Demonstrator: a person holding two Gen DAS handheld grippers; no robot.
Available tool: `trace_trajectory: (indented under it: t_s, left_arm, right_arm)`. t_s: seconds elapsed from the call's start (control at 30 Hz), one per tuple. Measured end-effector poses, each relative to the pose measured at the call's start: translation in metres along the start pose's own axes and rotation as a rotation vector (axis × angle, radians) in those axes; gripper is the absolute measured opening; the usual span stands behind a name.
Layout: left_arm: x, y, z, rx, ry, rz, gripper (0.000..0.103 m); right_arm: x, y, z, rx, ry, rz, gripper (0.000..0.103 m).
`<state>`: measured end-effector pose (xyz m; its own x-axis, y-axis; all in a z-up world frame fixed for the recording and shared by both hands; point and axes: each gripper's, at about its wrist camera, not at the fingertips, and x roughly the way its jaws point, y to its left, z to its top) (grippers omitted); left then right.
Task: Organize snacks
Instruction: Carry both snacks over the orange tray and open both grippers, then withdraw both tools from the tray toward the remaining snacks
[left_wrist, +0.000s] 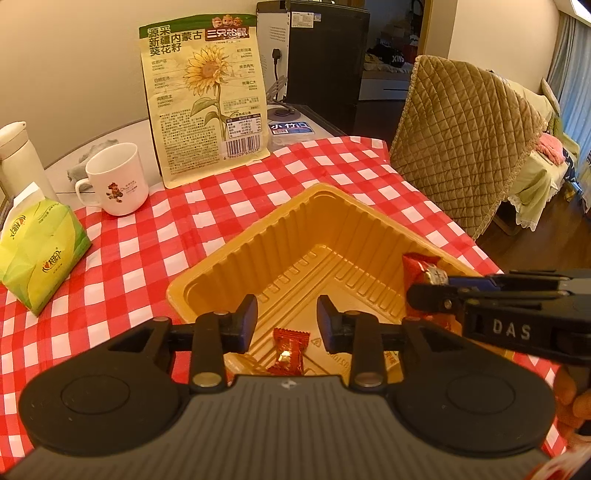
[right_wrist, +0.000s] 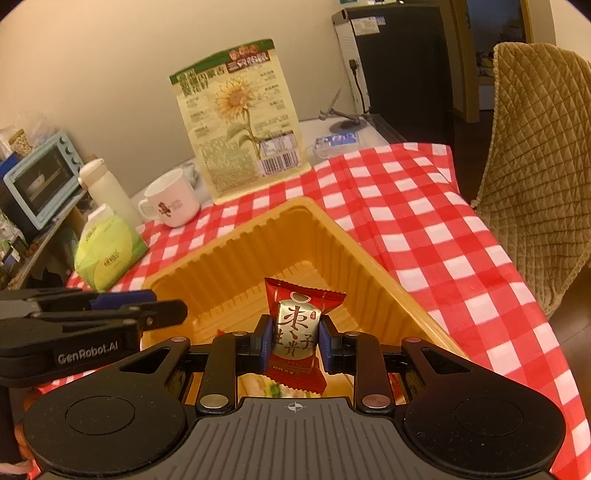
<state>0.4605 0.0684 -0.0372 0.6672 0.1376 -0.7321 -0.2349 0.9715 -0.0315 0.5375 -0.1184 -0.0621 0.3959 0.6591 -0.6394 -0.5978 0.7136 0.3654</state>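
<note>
The left gripper (left_wrist: 286, 320) stands open above a small red candy (left_wrist: 288, 350) lying in the yellow tray (left_wrist: 236, 254). The right gripper (right_wrist: 293, 341) holds a red-and-silver candy (right_wrist: 297, 328) over the tray — it should go lower before the jaws part, so the candy lands inside.

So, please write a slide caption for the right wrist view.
Right gripper holds a red candy above the yellow tray.

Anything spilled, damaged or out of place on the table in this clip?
Nothing stands out. The gold tray sits flat on the checked tablecloth with one red candy lying inside below the open left gripper. The right gripper holds a second wrapped candy over the tray. Mug and sunflower-seed bag stand upright.
</note>
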Motion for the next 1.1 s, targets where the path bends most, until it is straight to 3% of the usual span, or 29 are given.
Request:
trace_trajectory:
  t_s: [0.1, 0.2, 0.4, 0.6, 0.67, 1.1]
  left_arm:
    - [-0.005, 0.002, -0.001, -0.005, -0.004, -0.002, 0.034]
    - [-0.010, 0.003, -0.004, -0.013, -0.006, 0.002, 0.039]
    - [-0.026, 0.007, -0.011, -0.031, -0.017, 0.001, 0.048]
    - [-0.050, 0.004, -0.017, -0.041, -0.044, -0.019, 0.061]
    - [-0.060, 0.001, -0.019, -0.043, -0.051, -0.031, 0.066]
    - [-0.127, -0.021, -0.053, -0.064, -0.086, -0.074, 0.073]
  right_arm:
    - [-0.001, 0.002, 0.002, 0.007, -0.040, 0.037, 0.028]
    - [-0.005, 0.006, 0.005, -0.002, -0.062, 0.044, 0.054]
    - [-0.018, 0.005, 0.003, 0.012, -0.074, 0.036, 0.059]
    - [-0.041, -0.001, -0.005, 0.045, -0.076, 0.030, 0.079]
    - [-0.051, -0.003, -0.008, 0.059, -0.081, 0.035, 0.081]
    - [-0.119, -0.005, -0.036, 0.114, -0.106, 0.029, 0.085]
